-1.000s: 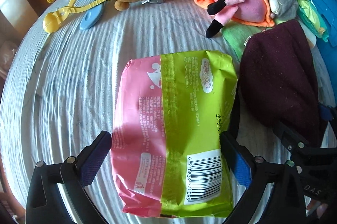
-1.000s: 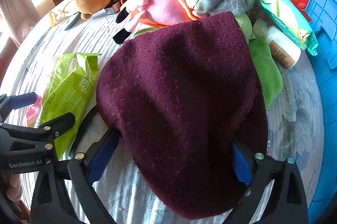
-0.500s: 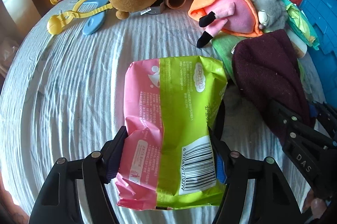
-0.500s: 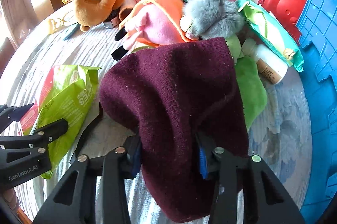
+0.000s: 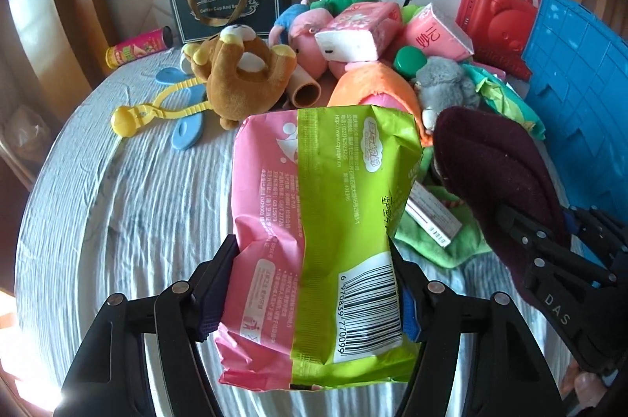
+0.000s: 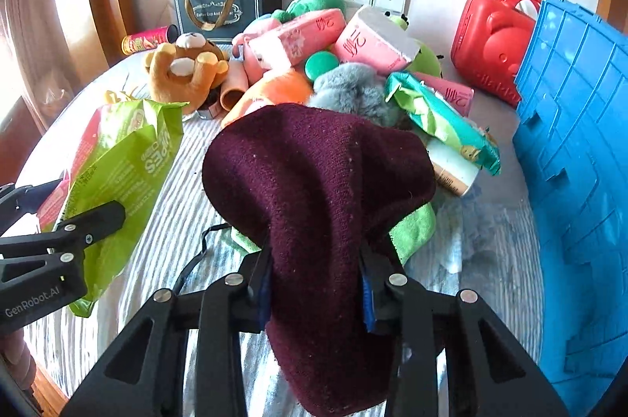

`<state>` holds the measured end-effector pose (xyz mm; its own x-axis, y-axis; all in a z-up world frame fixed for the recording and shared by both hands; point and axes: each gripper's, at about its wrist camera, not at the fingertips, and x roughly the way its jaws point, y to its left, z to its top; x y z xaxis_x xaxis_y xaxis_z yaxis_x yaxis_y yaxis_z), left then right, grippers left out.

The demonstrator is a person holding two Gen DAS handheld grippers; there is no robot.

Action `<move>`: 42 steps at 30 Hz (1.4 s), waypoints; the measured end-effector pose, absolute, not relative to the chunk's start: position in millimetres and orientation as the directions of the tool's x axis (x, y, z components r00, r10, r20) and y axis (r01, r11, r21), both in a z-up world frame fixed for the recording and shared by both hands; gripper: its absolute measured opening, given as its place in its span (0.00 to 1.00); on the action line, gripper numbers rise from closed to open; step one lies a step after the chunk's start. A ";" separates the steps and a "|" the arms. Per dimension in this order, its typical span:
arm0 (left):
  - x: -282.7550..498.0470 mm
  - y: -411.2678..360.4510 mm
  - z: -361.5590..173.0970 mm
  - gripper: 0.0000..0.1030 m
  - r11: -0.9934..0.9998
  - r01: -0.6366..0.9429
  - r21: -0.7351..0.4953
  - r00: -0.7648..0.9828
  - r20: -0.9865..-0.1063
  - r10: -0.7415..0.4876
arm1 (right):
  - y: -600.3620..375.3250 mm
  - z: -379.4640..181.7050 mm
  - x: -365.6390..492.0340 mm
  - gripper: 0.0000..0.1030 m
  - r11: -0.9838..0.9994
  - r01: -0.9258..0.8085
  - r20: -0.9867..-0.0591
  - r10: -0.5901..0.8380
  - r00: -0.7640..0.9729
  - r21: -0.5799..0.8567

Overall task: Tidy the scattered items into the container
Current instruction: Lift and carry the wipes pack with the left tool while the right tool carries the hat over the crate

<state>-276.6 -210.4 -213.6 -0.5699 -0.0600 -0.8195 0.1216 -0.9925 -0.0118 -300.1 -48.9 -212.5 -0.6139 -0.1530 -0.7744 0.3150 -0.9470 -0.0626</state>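
Above the striped bedsheet [image 5: 117,205], the left gripper [image 5: 314,283] is clamping a pink-and-green plastic wipes packet [image 5: 325,220] and the right gripper [image 6: 316,283] is pinching a maroon knitted hat [image 6: 314,173], both lifted clear, probably for carrying to the blue plastic crate [image 6: 581,181] at three o'clock.

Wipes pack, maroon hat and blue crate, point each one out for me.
wipes pack [image 5: 337,213], left wrist view, green back panel.
maroon hat [image 6: 318,173], right wrist view, middle of the knit.
blue crate [image 6: 581,158], right wrist view, ribbed side wall.

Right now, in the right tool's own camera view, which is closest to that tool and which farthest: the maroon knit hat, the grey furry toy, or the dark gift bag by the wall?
1. Maroon knit hat: clamped in the right tool itself.
2. Grey furry toy: just beyond the hat, mid-pile.
3. Dark gift bag: far back, left of centre, against the wall.
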 end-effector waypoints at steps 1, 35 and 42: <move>-276.7 -209.3 -208.6 0.66 -0.993 0.121 -0.011 -0.578 -0.813 -0.061 | -47.6 -205.3 -299.1 0.32 -0.947 0.314 -0.765 -0.155 -0.625 -0.065; -232.2 49.4 16.4 0.66 -0.995 -0.090 -0.053 -0.888 -0.447 0.104 | 214.9 76.4 -180.0 0.32 -0.984 0.051 -0.301 0.002 -0.954 -0.169; -205.9 176.7 48.3 0.66 -0.990 -0.139 -0.032 -0.887 -0.441 0.139 | 347.9 80.8 -160.2 0.32 -0.986 -0.040 -0.336 0.094 -0.937 -0.164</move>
<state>-205.9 176.7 48.3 -0.8866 0.1393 -0.4411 -0.1394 -0.9897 -0.0323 -160.2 347.9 80.8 -0.9373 0.0940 -0.3356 -0.0402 -0.9857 -0.1638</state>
